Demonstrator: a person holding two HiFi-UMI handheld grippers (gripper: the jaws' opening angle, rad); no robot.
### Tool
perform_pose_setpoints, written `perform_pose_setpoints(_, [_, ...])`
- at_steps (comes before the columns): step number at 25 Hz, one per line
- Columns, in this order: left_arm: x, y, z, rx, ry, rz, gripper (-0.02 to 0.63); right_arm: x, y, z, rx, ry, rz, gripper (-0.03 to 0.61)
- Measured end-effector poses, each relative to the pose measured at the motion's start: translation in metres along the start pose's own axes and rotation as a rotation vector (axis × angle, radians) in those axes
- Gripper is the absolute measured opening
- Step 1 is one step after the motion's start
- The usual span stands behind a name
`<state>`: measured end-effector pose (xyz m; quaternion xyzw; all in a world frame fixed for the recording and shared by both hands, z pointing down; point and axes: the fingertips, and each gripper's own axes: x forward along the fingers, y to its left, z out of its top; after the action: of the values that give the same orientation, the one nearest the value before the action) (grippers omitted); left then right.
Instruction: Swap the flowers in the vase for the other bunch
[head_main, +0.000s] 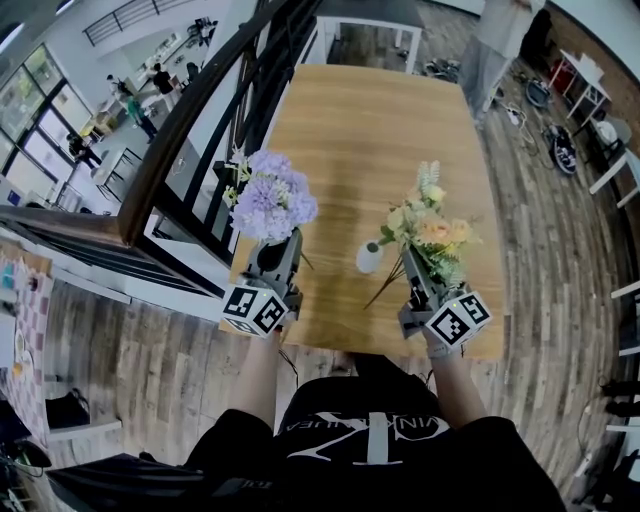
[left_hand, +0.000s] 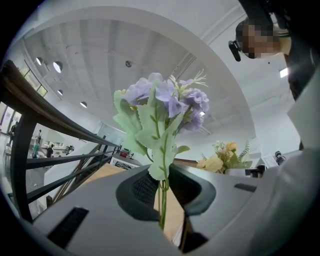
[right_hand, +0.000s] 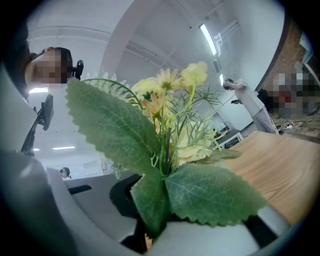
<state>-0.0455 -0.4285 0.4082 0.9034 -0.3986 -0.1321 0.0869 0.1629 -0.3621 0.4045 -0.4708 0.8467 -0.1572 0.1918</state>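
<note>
Your left gripper has its fingers clamped on the purple bunch, and your right gripper pinches the yellow bunch. The vase looks empty, standing on the counter between them, nearer your right.

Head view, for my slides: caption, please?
Left gripper holds purple flowers, right gripper yellow flowers, at a table with a white vase.

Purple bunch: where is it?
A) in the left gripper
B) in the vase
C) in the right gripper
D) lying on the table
A: the left gripper is shut on the purple bunch; the right gripper holds the yellow bunch; the white vase stands apart.
</note>
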Motion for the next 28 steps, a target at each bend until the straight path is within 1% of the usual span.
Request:
perform_pose_setpoints(5, [-0.004, 0.0, -0.006, 0.013, 0.016, 0.01, 0.063, 0.007, 0.0, 0.009, -0.014, -0.008, 0.015, 0.058])
perform_pose_setpoints(9, [-0.008, -0.002, -0.013, 0.018, 0.021, 0.017, 0.064, 0.02, 0.001, 0.034, -0.031, -0.054, 0.042, 0.058])
perform_pose_setpoints(14, [-0.014, 0.0, -0.015, 0.01, 0.015, 0.036, 0.067, 0.044, 0.003, 0.08, -0.123, -0.12, 0.073, 0.058])
perform_pose_setpoints(17, [-0.019, 0.001, -0.015, 0.008, 0.014, 0.051, 0.067, 0.054, 0.001, 0.094, -0.167, -0.135, 0.083, 0.058])
perform_pose_setpoints(22, [-0.03, 0.008, -0.012, -0.013, -0.001, 0.086, 0.067, 0.066, -0.007, 0.089, -0.222, -0.122, 0.085, 0.058])
perform_pose_setpoints(28, [-0.041, 0.006, -0.017, 0.002, -0.016, 0.079, 0.067, 0.068, -0.024, 0.053, -0.229, -0.124, 0.085, 0.058])
